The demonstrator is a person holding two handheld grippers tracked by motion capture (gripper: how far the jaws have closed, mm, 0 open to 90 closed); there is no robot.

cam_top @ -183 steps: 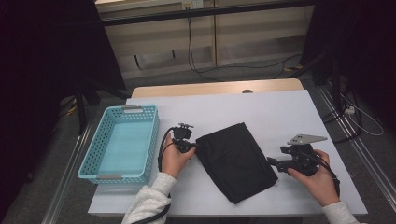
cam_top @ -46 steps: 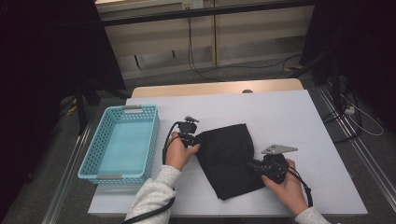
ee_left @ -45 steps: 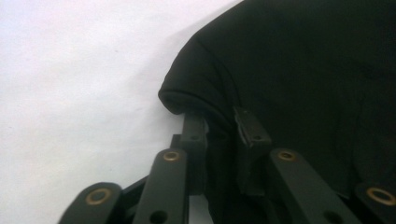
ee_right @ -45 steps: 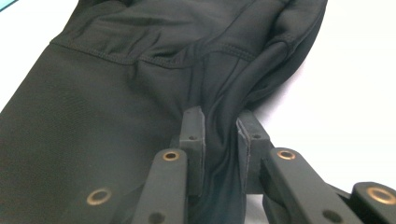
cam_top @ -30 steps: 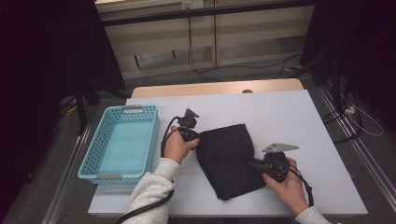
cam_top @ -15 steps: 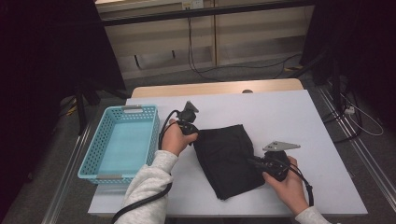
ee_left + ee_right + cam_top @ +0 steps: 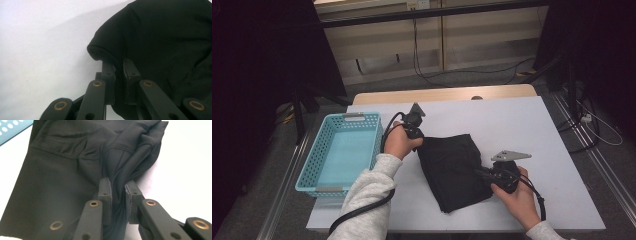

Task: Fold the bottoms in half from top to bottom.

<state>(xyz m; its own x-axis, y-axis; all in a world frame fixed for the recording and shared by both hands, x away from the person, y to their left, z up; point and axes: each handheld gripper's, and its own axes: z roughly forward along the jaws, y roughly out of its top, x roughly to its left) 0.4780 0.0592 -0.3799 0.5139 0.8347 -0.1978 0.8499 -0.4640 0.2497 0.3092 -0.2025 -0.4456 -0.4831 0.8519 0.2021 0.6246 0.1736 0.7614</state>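
Left tongs [image 7: 419,136] sit near the desk's middle, tilted down toward the person's right, jaws nearly closed and pinching a fold of black cloth [image 7: 454,170] between the pads [image 7: 108,72]. Left forearm in a pale grey sleeve [image 7: 367,200] reaches up from the bottom edge. Right tongs [image 7: 479,173] lie low, pointing left, jaws clamped on the cloth's bunched edge, bare right hand [image 7: 517,192] wrapped round the body.

Table: white top [image 7: 522,130] lying over a pale wood edge [image 7: 447,93].
Floor: grey carpet [image 7: 492,75], black cables [image 7: 427,65] trailing across it.
Wall: beige panels [image 7: 492,35] standing behind, a dark rail crossing them.
Sides: black drapes [image 7: 257,60] hanging.
Light: dim.
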